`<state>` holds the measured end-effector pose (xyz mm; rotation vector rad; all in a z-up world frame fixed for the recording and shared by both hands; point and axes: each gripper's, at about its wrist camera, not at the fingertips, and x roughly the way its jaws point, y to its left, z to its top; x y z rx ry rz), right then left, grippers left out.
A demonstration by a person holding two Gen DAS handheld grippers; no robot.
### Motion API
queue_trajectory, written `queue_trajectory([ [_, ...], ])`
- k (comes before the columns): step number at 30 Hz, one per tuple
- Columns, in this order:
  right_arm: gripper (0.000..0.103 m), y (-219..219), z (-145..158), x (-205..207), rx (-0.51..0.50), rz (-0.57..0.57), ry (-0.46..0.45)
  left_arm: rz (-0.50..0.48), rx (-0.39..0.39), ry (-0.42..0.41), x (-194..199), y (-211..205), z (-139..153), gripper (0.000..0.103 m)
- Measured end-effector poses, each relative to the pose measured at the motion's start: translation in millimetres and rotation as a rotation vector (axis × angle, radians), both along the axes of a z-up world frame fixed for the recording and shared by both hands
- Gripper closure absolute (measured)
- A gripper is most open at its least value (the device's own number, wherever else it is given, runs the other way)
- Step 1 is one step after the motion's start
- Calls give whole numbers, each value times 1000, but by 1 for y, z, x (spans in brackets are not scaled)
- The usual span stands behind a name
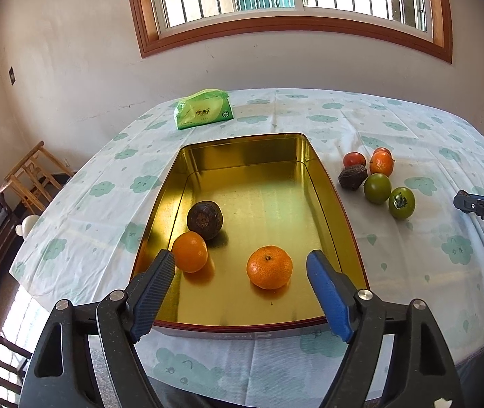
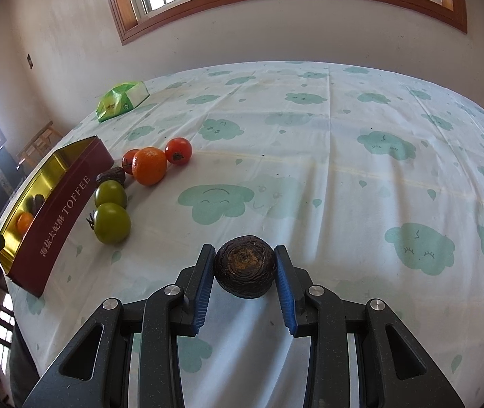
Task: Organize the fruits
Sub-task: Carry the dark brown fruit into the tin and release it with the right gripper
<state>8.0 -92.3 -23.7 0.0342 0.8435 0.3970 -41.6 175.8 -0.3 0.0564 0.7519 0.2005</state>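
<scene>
dark fruit (image 2: 244, 266) pinched in right tool (image 2: 244, 259) | left tool (image 1: 242, 263) agape over tin (image 1: 330, 183)

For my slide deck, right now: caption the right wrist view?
Right gripper closes on a dark wrinkled fruit beside loose tomatoes and the toffee tin.

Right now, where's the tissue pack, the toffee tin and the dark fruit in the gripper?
tissue pack (image 1: 204, 108), left wrist view, middle of its green front.
toffee tin (image 2: 59, 219), right wrist view, red lettered side wall.
dark fruit (image 2: 244, 265), right wrist view, wrinkled top.
</scene>
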Motion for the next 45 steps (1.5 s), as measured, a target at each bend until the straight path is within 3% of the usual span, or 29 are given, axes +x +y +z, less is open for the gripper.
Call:
queue_trajectory([
  [5, 67, 25, 17, -14, 35, 60, -10, 11, -14, -6, -4, 4, 0, 24],
  [20, 67, 165, 62, -29, 99, 346, -17, 48, -48, -21, -18, 28, 2, 18],
  [29, 67, 234, 53, -12, 51, 436, 32, 75, -61, -20, -26, 44, 0, 17],
  [45, 67, 282, 29, 19, -28, 421, 107, 93, -74, -12, -33, 58, -8, 14],
])
